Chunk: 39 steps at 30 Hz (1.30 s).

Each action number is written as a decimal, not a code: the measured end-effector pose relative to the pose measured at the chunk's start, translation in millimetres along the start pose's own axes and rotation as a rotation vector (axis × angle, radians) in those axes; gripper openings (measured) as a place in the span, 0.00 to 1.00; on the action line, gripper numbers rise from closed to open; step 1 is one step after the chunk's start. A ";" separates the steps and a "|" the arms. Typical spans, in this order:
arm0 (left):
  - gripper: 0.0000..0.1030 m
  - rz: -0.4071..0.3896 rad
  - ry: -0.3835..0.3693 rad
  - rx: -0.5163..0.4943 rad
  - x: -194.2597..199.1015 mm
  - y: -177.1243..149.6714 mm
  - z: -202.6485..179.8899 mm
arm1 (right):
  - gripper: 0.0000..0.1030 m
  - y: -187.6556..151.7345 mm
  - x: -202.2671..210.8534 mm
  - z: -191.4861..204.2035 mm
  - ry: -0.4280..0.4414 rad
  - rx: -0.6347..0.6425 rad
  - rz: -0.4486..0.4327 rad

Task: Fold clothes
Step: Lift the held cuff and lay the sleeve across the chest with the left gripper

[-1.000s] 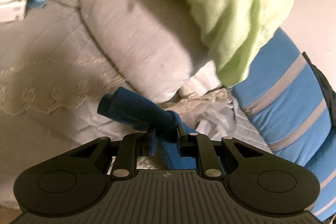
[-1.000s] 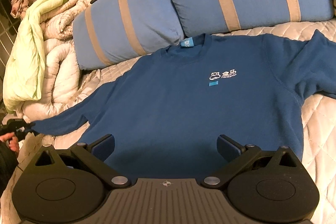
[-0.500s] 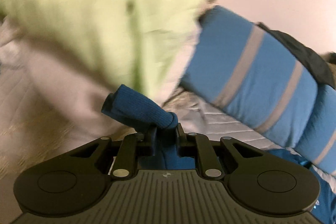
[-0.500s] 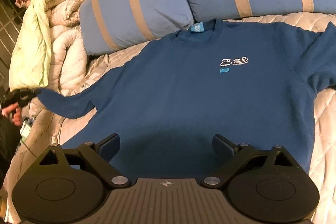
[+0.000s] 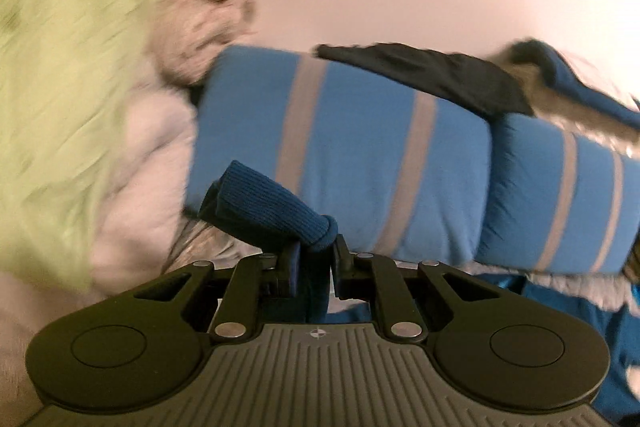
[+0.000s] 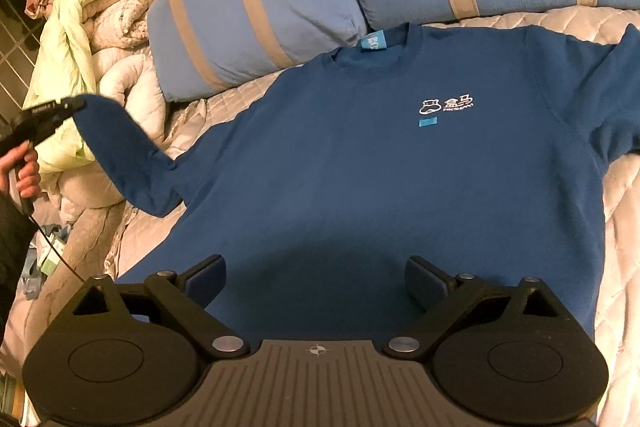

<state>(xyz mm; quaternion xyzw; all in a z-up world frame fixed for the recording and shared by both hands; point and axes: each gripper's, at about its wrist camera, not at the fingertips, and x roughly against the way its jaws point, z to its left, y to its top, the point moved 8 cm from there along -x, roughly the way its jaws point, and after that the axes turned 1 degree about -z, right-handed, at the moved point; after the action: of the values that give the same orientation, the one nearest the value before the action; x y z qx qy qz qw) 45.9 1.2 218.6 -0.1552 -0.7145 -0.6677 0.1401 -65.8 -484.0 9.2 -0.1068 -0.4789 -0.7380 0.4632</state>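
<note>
Quilted cream bedspread [image 6: 616, 211]: dark blue long-sleeved sweatshirt [image 6: 380, 167] flat. Left gripper [image 5: 314, 259] pinches ribbed cuff [image 5: 268, 211]; right gripper [image 6: 316, 279] wide, empty. Risk: 1 thin pinch may slip, dropping sleeve crooked.

Each black plastic claw [image 6: 316, 277] has a ribbed grey base, two round discs, silver screws and a small crosshair mark. A black sleeve [image 6: 10, 227] and a thin black cable [image 6: 60, 259] show at the left.

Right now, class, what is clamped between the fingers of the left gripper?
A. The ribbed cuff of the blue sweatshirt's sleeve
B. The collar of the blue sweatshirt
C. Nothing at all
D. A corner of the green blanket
A: the left gripper pinches the ribbed cuff, lifting that sleeve off the bed while the sweatshirt lies flat.
</note>
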 end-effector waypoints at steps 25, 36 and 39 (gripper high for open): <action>0.43 -0.039 -0.404 -0.571 -18.8 -91.3 -261.7 | 0.96 0.6 -2.6 1.0 -0.002 0.002 0.012; 0.60 0.039 -0.314 -0.532 -5.2 -120.7 -192.0 | 0.97 1.0 -6.9 19.9 -0.079 0.195 0.088; 0.60 0.065 -0.281 -0.524 2.8 -127.2 -151.6 | 0.97 5.2 -6.4 35.9 -0.088 0.371 0.108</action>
<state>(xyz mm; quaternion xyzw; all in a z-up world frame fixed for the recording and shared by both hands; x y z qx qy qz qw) -9.7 -157.6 114.5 -0.2999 -0.5248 -0.7965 0.0164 -68.5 -451.9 27.1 -0.0776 -0.6199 -0.6058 0.4926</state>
